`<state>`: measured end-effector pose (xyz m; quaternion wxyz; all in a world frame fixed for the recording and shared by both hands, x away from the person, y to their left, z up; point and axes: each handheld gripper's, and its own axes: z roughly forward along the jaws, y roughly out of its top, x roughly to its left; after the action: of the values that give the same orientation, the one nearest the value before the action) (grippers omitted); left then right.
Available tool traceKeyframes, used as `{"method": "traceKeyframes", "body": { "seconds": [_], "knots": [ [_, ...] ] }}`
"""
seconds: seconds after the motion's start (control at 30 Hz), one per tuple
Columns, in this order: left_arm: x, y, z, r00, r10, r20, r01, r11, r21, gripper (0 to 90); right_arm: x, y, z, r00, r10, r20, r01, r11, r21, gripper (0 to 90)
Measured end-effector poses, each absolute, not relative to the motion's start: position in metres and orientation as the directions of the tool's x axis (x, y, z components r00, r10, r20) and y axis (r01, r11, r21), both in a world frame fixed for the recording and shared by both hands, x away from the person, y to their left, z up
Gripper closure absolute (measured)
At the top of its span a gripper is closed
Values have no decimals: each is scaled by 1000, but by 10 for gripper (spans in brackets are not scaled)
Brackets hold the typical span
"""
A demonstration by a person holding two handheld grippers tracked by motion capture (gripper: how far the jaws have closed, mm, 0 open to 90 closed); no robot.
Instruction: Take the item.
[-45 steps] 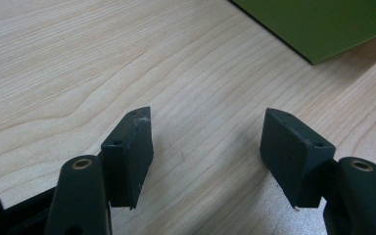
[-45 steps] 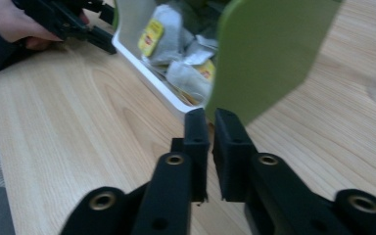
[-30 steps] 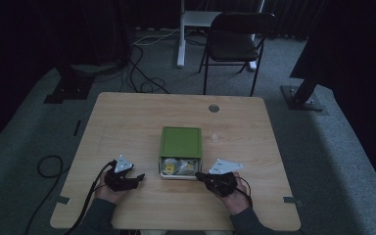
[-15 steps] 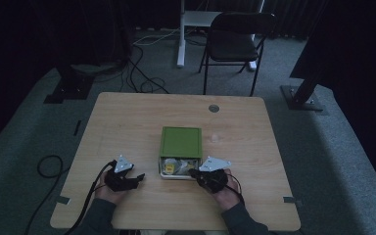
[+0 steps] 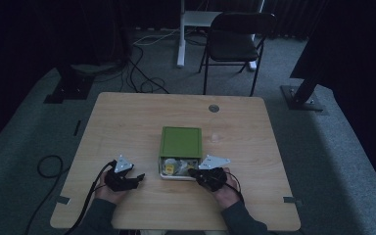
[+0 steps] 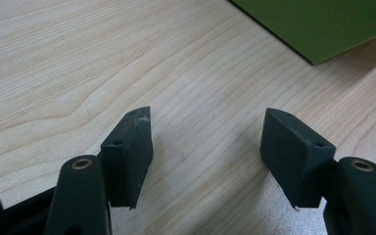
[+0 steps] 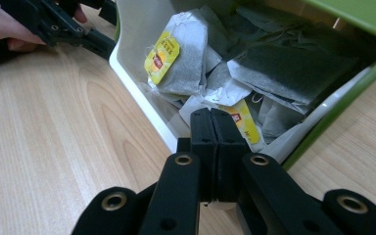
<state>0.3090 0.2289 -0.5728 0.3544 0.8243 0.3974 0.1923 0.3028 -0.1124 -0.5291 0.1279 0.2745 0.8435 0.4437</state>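
Observation:
A white box (image 5: 162, 172) with a green lid (image 5: 180, 142) slid partly back stands mid-table, its near end uncovered. Inside lie several tea bags (image 7: 186, 58) with yellow tags (image 7: 161, 51). My right gripper (image 5: 192, 173) sits at the box's near right corner. In the right gripper view it (image 7: 210, 122) is shut, jaws pressed together over the white rim (image 7: 142, 105), and I see nothing held between them. My left gripper (image 5: 138, 178) rests on the table left of the box. It (image 6: 205, 147) is open over bare wood, with the green lid (image 6: 323, 24) ahead to the right.
The wooden table (image 5: 127, 122) has a round grommet (image 5: 214, 108) near its far edge. A black folding chair (image 5: 235, 44) and a white stand (image 5: 186, 29) are behind the table, with cables (image 5: 147, 83) on the carpet.
My right gripper has moved left and forward, up to the box's uncovered near end. The left gripper has stayed in place.

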Motion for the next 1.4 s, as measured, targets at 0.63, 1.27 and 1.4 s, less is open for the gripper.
{"method": "traceKeyframes", "body": {
  "seconds": [0.63,1.27,1.4],
  "knots": [
    [309,229,-573,610,792,35,519,-433,737,378,285,-117,-532,-843,536,52,347,467,813,899],
    [309,229,-573,610,792,35,519,-433,737,378,274,-77,-507,-844,537,21,299,437,849,749],
    [309,229,-573,610,791,35,519,-433,737,378,272,-66,-503,-841,542,4,286,438,852,714]
  ]
}}
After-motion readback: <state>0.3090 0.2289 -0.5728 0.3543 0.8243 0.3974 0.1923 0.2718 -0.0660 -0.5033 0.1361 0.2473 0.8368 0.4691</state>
